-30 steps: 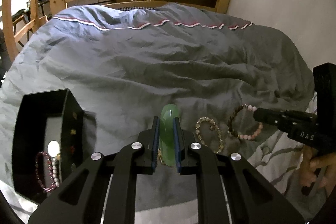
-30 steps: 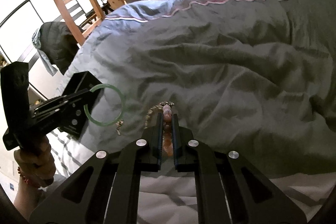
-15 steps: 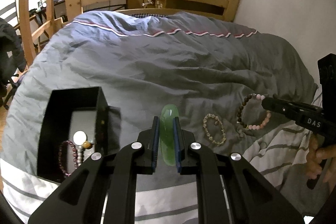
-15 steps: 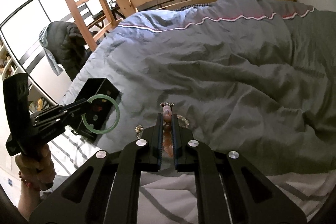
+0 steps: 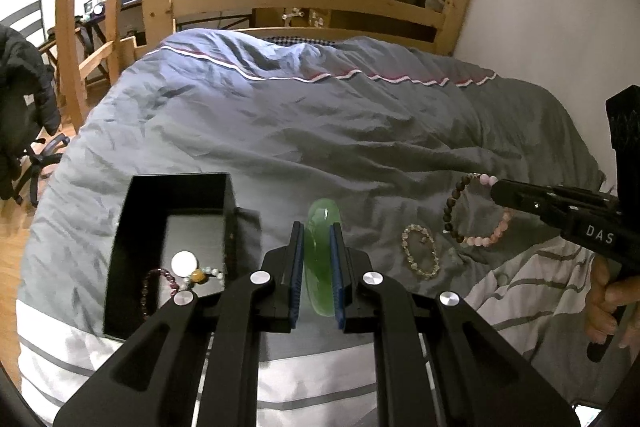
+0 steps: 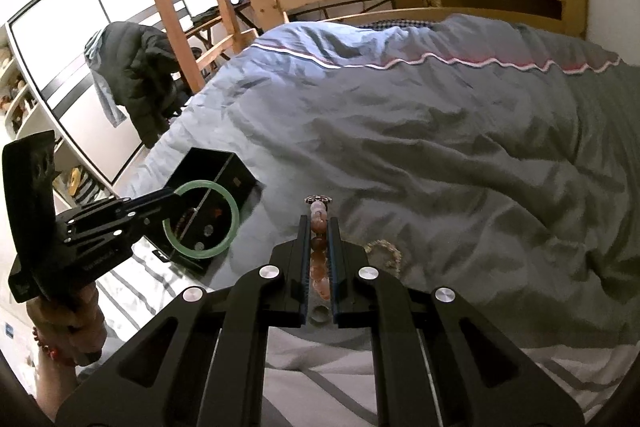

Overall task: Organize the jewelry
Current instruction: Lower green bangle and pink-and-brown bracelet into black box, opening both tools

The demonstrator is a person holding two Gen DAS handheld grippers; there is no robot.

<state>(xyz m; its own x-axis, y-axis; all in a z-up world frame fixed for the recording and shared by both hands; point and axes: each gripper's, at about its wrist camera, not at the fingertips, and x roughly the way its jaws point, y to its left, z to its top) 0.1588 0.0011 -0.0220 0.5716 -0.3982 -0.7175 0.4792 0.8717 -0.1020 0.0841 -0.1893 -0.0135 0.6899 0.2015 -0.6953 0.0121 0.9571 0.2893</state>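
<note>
The green bangle (image 5: 322, 259) is sitting clamped edge-on between the blue pads of the left gripper (image 5: 317, 247), up off the bed, and from the right wrist view it's showing as a smooth, glassy full ring (image 6: 201, 218) hanging right in front of the black box (image 6: 216, 175). That box (image 5: 176, 187) is an open-topped rectangular thing with glossy black walls, resting on the duvet near the foot-end edge. Inside it I'm seeing a dark reddish bead bracelet (image 5: 150, 287), a flat white round piece (image 5: 185, 261), and a little string of pale pearls with an amber bead (image 5: 196, 275). Can't tell what else is lying in there, the near wall is hiding part of the floor.

The right gripper (image 6: 319, 247) is pinching shut on a bead bracelet (image 6: 319, 247), with pinkish and brownish round beads stacking up between its pads. The left view is showing that same loop (image 5: 472, 211) dangling from the tip, dark brown beads on one half, pale pink on the other.

Still lying on the bed between the two tools is a third bracelet (image 5: 420, 251), pale yellowish, knobbly beads, loosely oval.

Everything's going on over a rumpled grey duvet (image 5: 320, 131) with a wavy red-and-white trim; a striped grey-and-white sheet (image 5: 520, 291) is peeking out nearer the camera. A hand (image 5: 608, 303) is gripping the right tool's handle.
</note>
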